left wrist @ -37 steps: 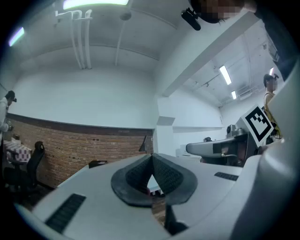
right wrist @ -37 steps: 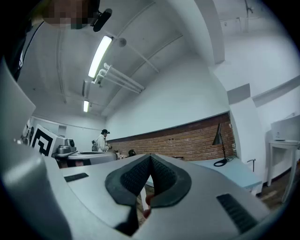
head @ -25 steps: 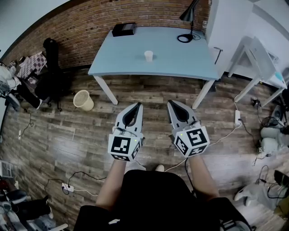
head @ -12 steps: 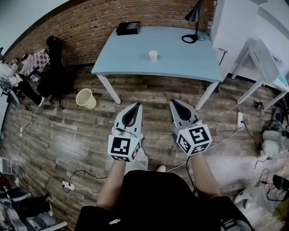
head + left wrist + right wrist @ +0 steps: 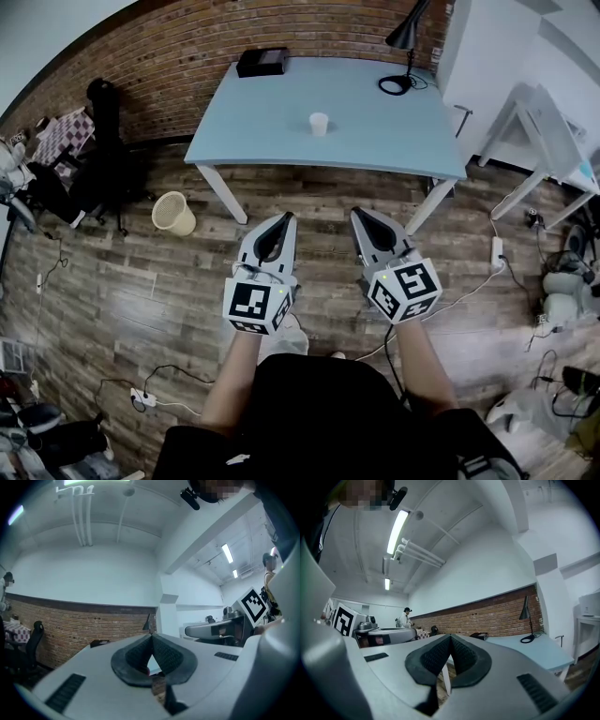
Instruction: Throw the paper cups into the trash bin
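While your left gripper (image 5: 283, 219) and right gripper (image 5: 361, 215) hang empty, jaws pressed together, the paper cup (image 5: 320, 124) stands upright on the counter (image 5: 394, 141), well ahead of both. Likely light, thin-walled, easily crushed: take it mid-wall, gently. Find the trash bin (image 5: 173, 212) ahead-left.

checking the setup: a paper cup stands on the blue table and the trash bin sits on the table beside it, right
Not quite: the trash bin sits on the floor left of the blue table, as the head view shows. The paper cup does stand on that table.
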`<state>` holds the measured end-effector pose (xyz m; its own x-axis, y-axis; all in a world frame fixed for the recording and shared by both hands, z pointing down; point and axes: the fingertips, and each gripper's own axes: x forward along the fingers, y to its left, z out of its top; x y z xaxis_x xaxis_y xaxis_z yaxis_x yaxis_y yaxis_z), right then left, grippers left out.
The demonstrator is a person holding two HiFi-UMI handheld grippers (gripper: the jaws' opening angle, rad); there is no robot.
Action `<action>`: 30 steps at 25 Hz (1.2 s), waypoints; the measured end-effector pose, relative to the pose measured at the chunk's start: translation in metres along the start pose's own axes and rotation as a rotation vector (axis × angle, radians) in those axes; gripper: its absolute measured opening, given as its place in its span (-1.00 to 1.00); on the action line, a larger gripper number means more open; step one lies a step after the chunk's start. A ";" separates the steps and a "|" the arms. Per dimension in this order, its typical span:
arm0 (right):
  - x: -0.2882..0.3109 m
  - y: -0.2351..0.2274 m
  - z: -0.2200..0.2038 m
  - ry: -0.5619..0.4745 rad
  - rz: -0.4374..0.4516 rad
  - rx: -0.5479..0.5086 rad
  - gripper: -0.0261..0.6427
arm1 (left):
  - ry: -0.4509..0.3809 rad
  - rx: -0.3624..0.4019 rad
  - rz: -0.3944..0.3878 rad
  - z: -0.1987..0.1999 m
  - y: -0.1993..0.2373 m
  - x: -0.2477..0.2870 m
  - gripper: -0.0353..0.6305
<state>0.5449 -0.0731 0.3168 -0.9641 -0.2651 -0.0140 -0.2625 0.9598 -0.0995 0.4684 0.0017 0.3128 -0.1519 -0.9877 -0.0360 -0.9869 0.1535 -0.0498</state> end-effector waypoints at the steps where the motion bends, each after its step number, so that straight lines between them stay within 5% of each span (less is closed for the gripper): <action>1: 0.006 -0.002 0.000 -0.002 0.002 0.006 -0.91 | 0.004 -0.001 -0.006 -0.002 0.005 0.006 -0.89; 30: 0.173 -0.024 -0.012 0.022 -0.138 0.044 -0.91 | 0.020 -0.093 -0.137 -0.038 0.167 0.096 -0.89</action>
<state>0.3842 -0.1409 0.3291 -0.9196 -0.3921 0.0243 -0.3914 0.9091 -0.1429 0.2865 -0.0685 0.3385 -0.0156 -0.9998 -0.0150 -0.9991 0.0150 0.0394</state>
